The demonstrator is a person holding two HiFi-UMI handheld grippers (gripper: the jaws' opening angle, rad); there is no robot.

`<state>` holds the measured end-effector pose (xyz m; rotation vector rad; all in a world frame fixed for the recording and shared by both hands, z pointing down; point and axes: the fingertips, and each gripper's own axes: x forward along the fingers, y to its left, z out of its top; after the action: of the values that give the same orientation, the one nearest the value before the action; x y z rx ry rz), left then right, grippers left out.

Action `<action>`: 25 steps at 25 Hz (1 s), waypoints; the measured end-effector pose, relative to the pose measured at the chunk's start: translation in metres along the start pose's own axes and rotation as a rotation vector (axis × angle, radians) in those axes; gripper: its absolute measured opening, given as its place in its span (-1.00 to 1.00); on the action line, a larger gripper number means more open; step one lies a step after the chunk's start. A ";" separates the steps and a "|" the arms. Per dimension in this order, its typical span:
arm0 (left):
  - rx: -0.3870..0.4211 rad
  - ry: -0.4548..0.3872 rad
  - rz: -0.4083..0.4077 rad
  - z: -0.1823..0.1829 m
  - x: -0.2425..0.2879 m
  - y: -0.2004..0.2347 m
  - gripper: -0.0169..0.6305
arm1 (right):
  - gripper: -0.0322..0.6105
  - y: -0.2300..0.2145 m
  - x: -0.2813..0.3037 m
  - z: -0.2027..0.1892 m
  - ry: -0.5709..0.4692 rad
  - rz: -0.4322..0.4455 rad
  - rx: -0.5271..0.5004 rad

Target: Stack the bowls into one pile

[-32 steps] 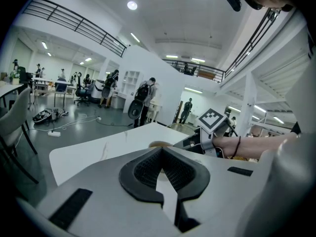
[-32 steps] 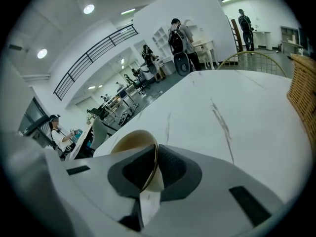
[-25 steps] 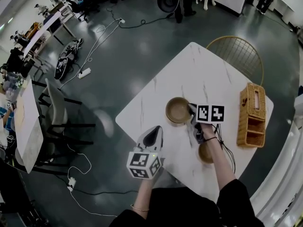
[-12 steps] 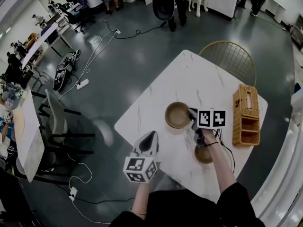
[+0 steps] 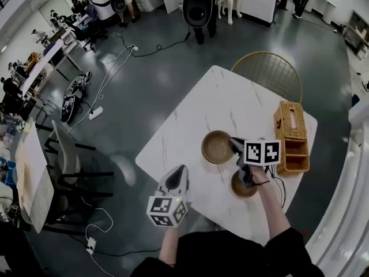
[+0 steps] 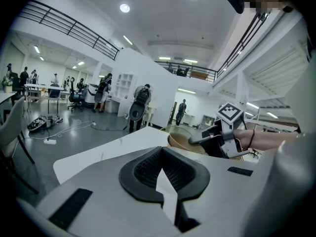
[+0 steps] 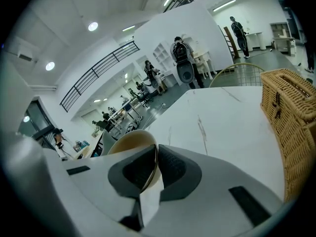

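A tan bowl (image 5: 217, 146) hangs just above the white marble table (image 5: 196, 114). My right gripper (image 5: 233, 145) is shut on its near rim. In the right gripper view the thin rim of that bowl (image 7: 129, 145) runs between the two dark pads. A second, smaller-looking tan bowl (image 5: 241, 187) rests on the table below my right hand, partly hidden by it. My left gripper (image 5: 181, 169) hovers at the table's near left edge, jaws together and empty. From the left gripper view, the held bowl (image 6: 180, 140) and the right gripper (image 6: 197, 140) are ahead to the right.
A wicker basket (image 5: 291, 137) stands at the table's right edge, close to the right gripper's side (image 7: 291, 117). A gold wire chair (image 5: 268, 74) sits behind the table. Cables, chairs and people occupy the grey floor to the left and far side.
My right gripper has risen with the bowl in its grip and drawn it nearer the second bowl. The left gripper has hardly shifted.
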<state>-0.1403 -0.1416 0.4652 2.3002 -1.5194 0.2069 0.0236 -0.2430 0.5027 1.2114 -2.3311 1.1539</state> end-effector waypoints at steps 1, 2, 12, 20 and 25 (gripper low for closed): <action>0.003 0.001 -0.005 0.000 0.000 -0.002 -0.91 | -0.81 -0.001 -0.005 -0.002 -0.002 0.000 -0.001; 0.006 0.002 -0.011 -0.001 0.000 -0.004 -0.91 | -0.82 -0.001 -0.009 -0.003 -0.004 0.001 -0.003; 0.029 0.028 -0.069 -0.006 0.004 -0.020 -0.90 | -0.81 -0.014 -0.046 -0.020 -0.030 -0.015 0.031; 0.029 0.042 -0.134 -0.012 0.018 -0.042 -0.90 | -0.81 -0.034 -0.074 -0.038 -0.046 -0.037 0.077; 0.036 0.059 -0.166 -0.018 0.024 -0.054 -0.91 | -0.81 -0.045 -0.086 -0.054 -0.043 -0.057 0.099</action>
<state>-0.0798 -0.1362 0.4770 2.4117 -1.2986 0.2562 0.1046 -0.1685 0.5142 1.3404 -2.2782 1.2485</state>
